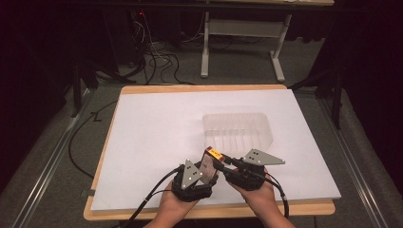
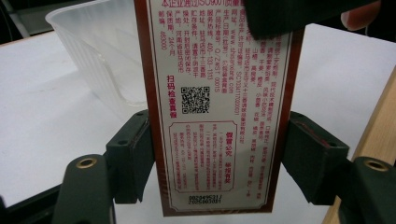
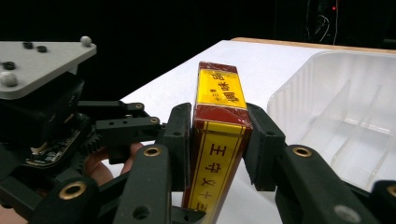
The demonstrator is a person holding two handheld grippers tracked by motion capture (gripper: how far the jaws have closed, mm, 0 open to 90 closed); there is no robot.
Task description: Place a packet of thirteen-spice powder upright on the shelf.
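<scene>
Box (image 1: 209, 162) in both of your grippers, held above the white sheet (image 1: 157, 137) near the table's front edge. Your left gripper (image 2: 217, 154) clamps its wide printed face between both pads. Your right gripper (image 3: 219, 140) has its jaws shut tight on the narrow yellow-and-maroon side. Just beyond the box sits a clear plastic tray (image 1: 237, 130), ribbed along its floor, with nothing inside that you can see. The tray rests on the sheet, apart from the box and both grippers.

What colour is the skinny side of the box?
Yellow with red writing and dark red edges; the box shows it best in the right gripper view.
</scene>
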